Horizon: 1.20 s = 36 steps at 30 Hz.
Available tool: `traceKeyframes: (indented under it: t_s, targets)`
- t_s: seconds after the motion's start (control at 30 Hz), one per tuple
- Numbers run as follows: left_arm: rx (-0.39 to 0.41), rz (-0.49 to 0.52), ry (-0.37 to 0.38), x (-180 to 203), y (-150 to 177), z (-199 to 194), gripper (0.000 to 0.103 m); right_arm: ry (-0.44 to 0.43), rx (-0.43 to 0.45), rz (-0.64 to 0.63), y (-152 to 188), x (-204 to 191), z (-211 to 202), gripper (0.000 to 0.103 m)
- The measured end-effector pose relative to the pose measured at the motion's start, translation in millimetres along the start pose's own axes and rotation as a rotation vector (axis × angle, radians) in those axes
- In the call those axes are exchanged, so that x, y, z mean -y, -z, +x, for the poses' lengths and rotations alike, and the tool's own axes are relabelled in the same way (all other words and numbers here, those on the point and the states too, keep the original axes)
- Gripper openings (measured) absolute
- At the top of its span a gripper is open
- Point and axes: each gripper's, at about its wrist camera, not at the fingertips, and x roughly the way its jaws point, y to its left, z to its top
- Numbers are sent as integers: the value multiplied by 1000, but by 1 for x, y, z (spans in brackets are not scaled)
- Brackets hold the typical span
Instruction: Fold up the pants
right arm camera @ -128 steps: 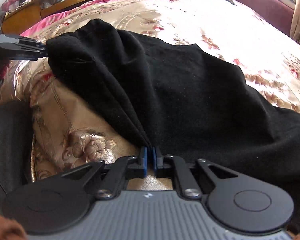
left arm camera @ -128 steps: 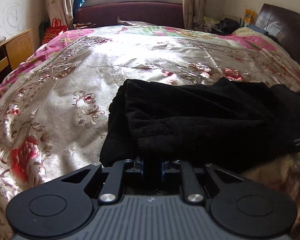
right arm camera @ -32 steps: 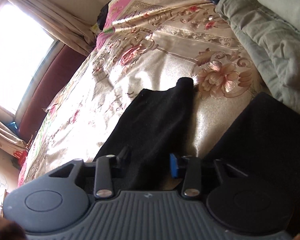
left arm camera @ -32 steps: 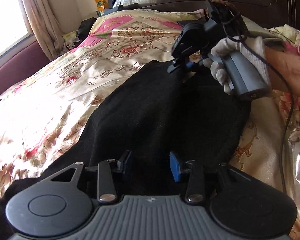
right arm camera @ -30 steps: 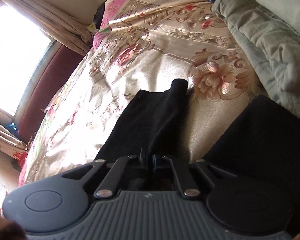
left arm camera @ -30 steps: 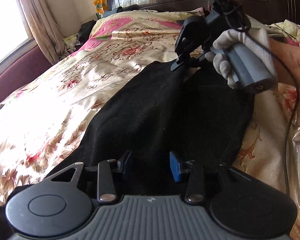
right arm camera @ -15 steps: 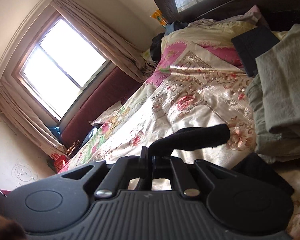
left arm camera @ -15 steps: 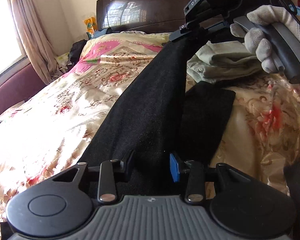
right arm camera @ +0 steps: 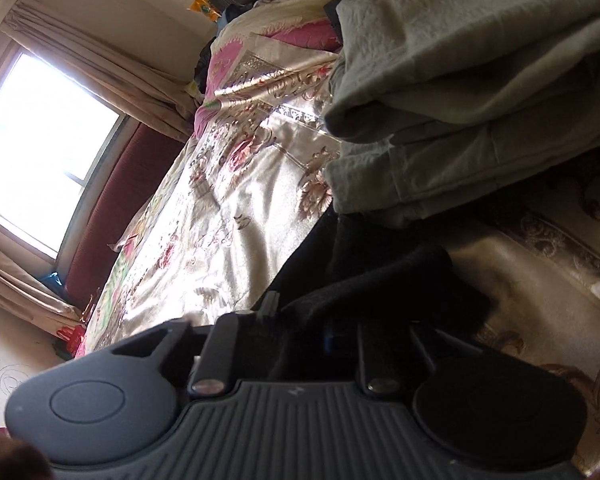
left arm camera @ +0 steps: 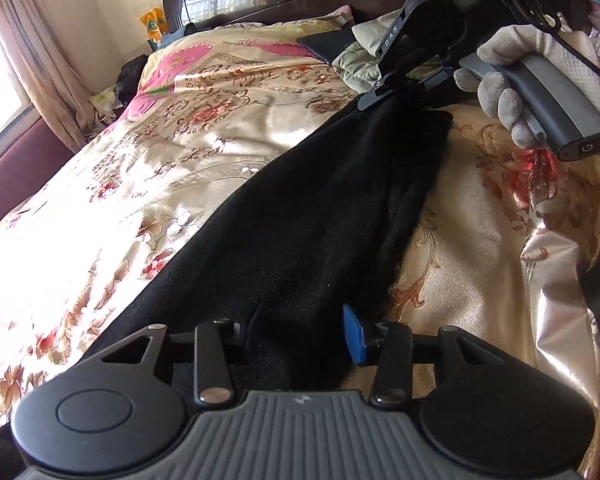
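- Nearest the lens, the left gripper stands wide open over the black pants, gripping nothing, likely steadying that end.
- The pants stretch along the floral bedspread.
- Farther off, the right gripper, fingers parted around the far cloth end, apparently releasing it.

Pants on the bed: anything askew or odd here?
The pants lie in a long strip with the far end bunched at the right gripper, its jaws parted. Nothing is torn. Left gripper is open over the near end.
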Motion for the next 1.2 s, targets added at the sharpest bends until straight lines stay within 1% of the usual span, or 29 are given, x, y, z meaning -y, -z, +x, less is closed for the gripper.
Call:
traceKeyframes:
  t_s: [0.07, 0.17, 0.33, 0.37, 0.4, 0.43, 0.47, 0.5, 0.57, 0.63, 0.7, 0.77, 0.83, 0.93, 0.97, 1.0, 1.03, 1.07, 1.1, 1.13, 1.17, 1.2]
  targets:
    - [33, -16, 7, 1, -2, -4, 58, -51, 10, -42, -2, -20, -13, 6]
    - [74, -20, -11, 7, -9, -3, 61, -124, 28, -82, -11, -52, -29, 6]
    - [95, 22, -96, 15, -19, 0, 61, -241, 28, -53, -30, -88, -46, 5]
    - [102, 20, -105, 13, -19, -4, 58, -256, 32, -60, -31, -91, -52, 5]
    - [108, 10, -103, 8, -19, -9, 53, -260, 40, -69, -30, -90, -56, 5]
    - [106, -4, -90, 3, -18, -12, 50, -246, 51, -78, -27, -86, -60, 5]
    - [92, -15, -69, -1, -16, -14, 44, -221, 56, -81, -24, -80, -60, 5]
    - [71, -24, -49, -5, -13, -13, 39, -175, 55, -63, -20, -64, -58, 6]
    - [23, -31, -27, -5, -5, -5, 37, -77, 26, 17, -11, -23, -42, 6]
    - [-21, -24, -10, 0, 5, 3, 37, 41, -21, 66, 0, 12, -25, 6]
    - [-33, -10, -11, 4, 10, 5, 36, 90, -42, 45, 11, 29, -17, 6]
    - [-35, 1, -15, 6, 8, 4, 37, 109, -66, 49, 15, 34, -15, 12]
    - [-30, -1, -16, 4, 6, 1, 37, 104, -45, 54, 15, 35, -23, 15]
    - [-8, -26, -19, 0, 3, -5, 38, 88, 2, 88, 13, 41, -36, 28]
    - [4, -35, -22, -1, 3, -8, 41, 86, 13, 98, 14, 43, -39, 36]
    - [12, -43, -20, -2, 4, -10, 45, 84, 18, 99, 16, 46, -40, 40]
    - [14, -49, -17, -3, 5, -10, 47, 87, 17, 91, 17, 48, -38, 40]
    - [8, -48, -17, -2, 5, -8, 49, 107, 25, 87, 18, 48, -36, 38]
    - [-9, -38, -17, 0, 7, -4, 49, 120, 40, 79, 18, 46, -34, 23]
    - [-28, -26, -17, 2, 7, 0, 49, 116, 51, 66, 16, 43, -33, 12]
    - [-44, -16, -14, 4, 8, 3, 49, 94, 63, 76, 12, 39, -33, 6]
    - [-48, -10, -9, 4, 8, 3, 49, 62, 78, 85, 7, 34, -34, 6]
